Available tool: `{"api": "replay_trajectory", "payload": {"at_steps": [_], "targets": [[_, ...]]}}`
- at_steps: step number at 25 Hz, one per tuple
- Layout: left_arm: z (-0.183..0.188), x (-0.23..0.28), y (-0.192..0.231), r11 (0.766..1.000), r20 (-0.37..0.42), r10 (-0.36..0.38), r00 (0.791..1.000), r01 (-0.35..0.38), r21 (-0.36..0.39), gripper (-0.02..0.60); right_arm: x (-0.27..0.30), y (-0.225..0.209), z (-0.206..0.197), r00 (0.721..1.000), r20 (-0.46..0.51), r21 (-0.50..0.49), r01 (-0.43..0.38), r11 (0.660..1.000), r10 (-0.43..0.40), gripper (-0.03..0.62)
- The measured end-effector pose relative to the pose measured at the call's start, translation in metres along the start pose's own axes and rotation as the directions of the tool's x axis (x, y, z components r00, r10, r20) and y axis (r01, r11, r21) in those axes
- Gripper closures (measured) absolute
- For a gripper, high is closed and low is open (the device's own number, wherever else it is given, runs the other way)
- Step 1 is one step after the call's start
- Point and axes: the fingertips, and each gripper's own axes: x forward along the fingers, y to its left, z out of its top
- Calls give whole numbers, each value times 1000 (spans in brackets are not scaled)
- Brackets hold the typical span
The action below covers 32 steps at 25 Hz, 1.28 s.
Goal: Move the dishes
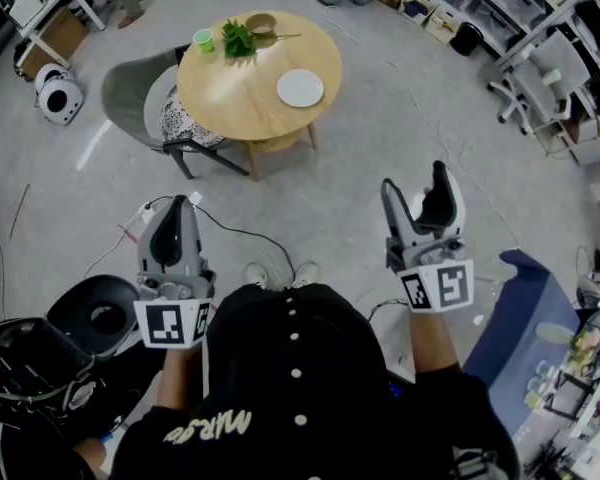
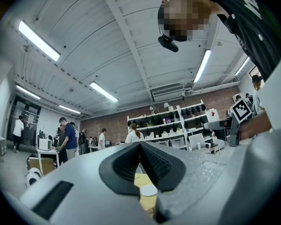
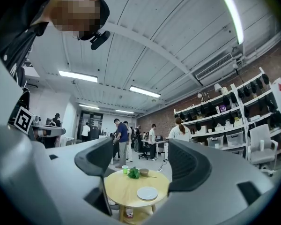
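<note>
The flat white plate at the round wooden surface's edge looks stiff, slick and breakable, so pinch its rim. Left gripper pressed together, right gripper spread and empty.

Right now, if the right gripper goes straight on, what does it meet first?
Nearby the way looks free; then the right gripper probably meets the round table near the white plate.

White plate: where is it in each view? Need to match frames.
Head view: white plate top centre, right side of the round wooden table.
Left gripper view: bottom centre, seen through a narrow gap.
Right gripper view: bottom centre, near the front edge.
Shared landmark: the round wooden table under it.
</note>
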Motion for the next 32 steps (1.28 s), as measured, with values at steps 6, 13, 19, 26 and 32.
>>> {"api": "replay_trajectory", "payload": {"at_steps": [6, 13, 19, 26, 32], "targets": [[0, 2, -25, 1000, 8, 22, 1000, -22, -5, 578, -12, -25, 1, 1000, -2, -6, -14, 1000, 14, 238], [1, 2, -44, 1000, 3, 25, 1000, -25, -3, 578, -20, -42, 3, 1000, 4, -4, -8, 1000, 8, 238], [-9, 12, -48, 1000, -2, 6, 1000, -6, -14, 578, -22, -55, -2, 1000, 0, -8, 21, 1000, -21, 238], [-22, 68, -61, 998, 14, -50, 999, 51, -36, 578, -10, -97, -5, 998, 5, -29, 69, 997, -69, 238], [-32, 149, -63, 995, 30, -82, 996, 83, -46, 578, 30, -149, -11, 993, 2, -42, 114, 993, -114, 238]]}}
